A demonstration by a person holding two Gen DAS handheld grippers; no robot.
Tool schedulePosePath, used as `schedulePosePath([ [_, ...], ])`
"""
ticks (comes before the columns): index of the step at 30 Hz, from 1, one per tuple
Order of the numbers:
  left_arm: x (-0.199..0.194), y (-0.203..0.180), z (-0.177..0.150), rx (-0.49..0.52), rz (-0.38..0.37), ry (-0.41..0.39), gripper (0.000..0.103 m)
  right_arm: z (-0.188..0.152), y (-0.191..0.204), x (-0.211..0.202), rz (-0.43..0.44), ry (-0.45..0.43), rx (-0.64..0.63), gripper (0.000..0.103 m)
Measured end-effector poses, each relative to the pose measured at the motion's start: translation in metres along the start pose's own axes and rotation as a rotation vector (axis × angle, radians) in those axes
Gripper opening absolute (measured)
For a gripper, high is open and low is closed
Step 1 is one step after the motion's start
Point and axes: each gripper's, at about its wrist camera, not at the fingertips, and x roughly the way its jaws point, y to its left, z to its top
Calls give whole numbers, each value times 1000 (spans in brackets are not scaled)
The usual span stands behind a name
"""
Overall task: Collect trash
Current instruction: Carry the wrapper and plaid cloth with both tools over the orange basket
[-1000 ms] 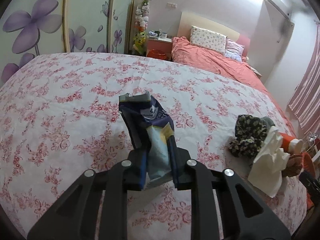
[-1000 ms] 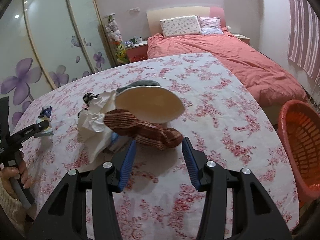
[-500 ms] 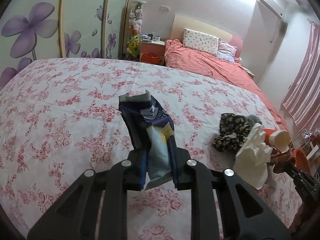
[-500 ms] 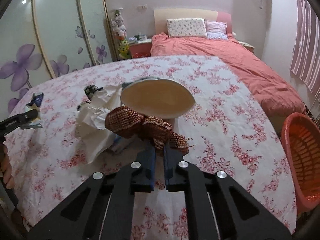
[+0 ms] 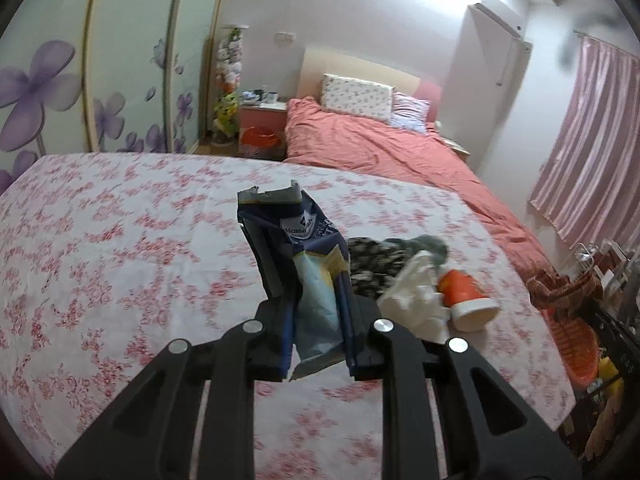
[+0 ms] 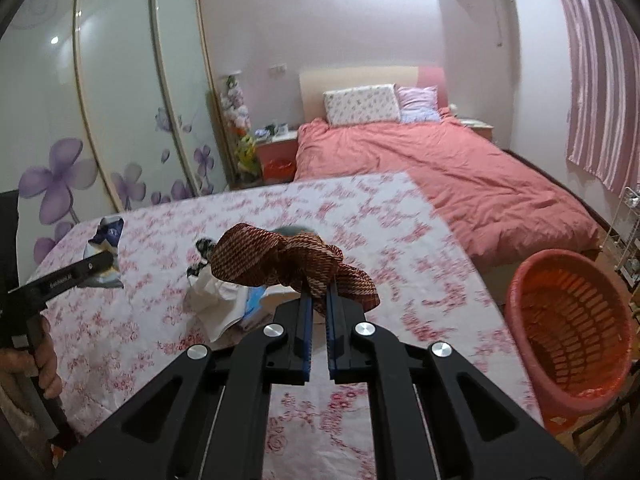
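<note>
Floral tablecloth (image 5: 100,240) blurred; crumpled tissue (image 6: 212,300) half hides cup (image 5: 464,296).

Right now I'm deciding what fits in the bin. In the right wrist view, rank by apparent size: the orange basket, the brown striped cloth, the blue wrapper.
1. orange basket, largest.
2. brown striped cloth held by the right gripper; nearness to the camera inflates it.
3. blue wrapper in the left gripper, smallest and farthest.

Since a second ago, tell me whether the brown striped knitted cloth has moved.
Yes. The brown striped knitted cloth is up off the floral tablecloth, clamped in the right gripper, nearer the red plastic basket.
</note>
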Motion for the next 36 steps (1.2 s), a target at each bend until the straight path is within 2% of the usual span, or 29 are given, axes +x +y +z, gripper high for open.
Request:
schedulePosePath([
  [10, -17, -54, 2, 66, -89, -18, 20, 2, -32, -29, -66, -82, 54, 6],
  [25, -19, -140, -11, 177, -229, 0, 20, -6, -82, -54, -184, -164, 132, 6],
  [36, -23, -215, -12, 244, -386, -5, 20, -7, -134, -73, -320, -260, 237, 6],
])
